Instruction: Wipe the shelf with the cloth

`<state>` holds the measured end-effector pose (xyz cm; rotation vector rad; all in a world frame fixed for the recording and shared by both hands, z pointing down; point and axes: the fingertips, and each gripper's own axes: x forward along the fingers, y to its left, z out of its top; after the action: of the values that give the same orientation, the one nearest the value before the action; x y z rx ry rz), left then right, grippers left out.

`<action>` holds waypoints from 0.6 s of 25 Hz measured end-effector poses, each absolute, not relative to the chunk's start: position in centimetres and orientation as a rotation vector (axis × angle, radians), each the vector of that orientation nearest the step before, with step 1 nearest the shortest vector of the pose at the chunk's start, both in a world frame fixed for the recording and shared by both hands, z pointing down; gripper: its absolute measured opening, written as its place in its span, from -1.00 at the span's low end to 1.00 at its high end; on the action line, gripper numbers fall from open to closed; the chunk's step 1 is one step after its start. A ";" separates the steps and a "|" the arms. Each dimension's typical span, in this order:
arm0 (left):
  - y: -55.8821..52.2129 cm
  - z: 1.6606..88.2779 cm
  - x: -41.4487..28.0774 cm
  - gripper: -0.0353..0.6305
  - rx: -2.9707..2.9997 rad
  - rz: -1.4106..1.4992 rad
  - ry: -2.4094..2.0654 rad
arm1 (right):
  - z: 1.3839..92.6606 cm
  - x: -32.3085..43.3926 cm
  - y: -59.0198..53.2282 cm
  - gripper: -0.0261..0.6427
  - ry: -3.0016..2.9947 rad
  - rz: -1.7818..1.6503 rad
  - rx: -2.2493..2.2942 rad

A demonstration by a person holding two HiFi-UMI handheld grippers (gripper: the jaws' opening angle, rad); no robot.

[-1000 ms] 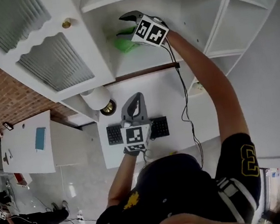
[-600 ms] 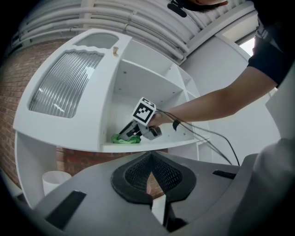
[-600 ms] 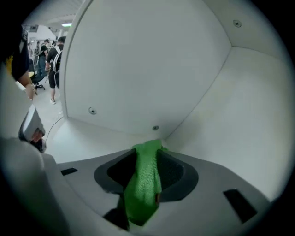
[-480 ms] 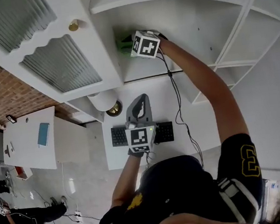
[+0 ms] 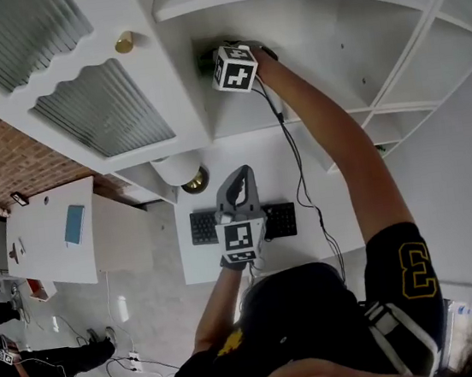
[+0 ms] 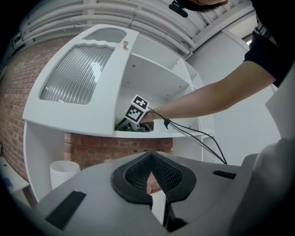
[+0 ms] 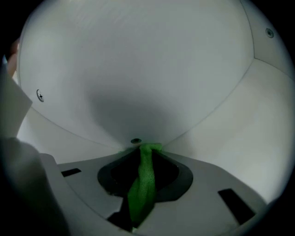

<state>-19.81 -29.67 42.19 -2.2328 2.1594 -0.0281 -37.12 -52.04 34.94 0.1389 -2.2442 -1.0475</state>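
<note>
The right tongs (image 7: pixel 144 154) have just been closing and clamp the green woven cloth (image 7: pixel 142 186) at the back left corner of the white cupboard shelf (image 5: pixel 317 86). The left tongs (image 6: pixel 151 159), pressed together and empty, hang above the white bench (image 5: pixel 268 170).

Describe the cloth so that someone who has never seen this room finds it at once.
Start at the white cupboard with the open ribbed-glass door. Inside, at the shelf, the right tongs have just been closing on the cloth, which is pinched between them. It is the only bright green thing in that all-white cupboard.
</note>
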 end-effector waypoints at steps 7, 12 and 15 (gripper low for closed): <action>-29.3 42.3 -19.8 -0.84 -2.252 -0.046 2.131 | 34.8 -36.7 -52.7 -0.72 -2.200 -1.037 0.228; -28.8 43.3 -19.1 -0.84 -2.280 -0.057 2.141 | 35.0 -36.7 -52.6 -0.73 -2.180 -0.975 0.232; -29.1 43.4 -18.0 -0.84 -2.316 -0.072 2.099 | 34.9 -34.8 -53.7 -0.73 -2.163 -0.942 0.262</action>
<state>-17.96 -29.13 43.38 -2.3158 2.0988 -0.0720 -34.77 -53.71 34.94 0.2618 -2.1635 -0.9416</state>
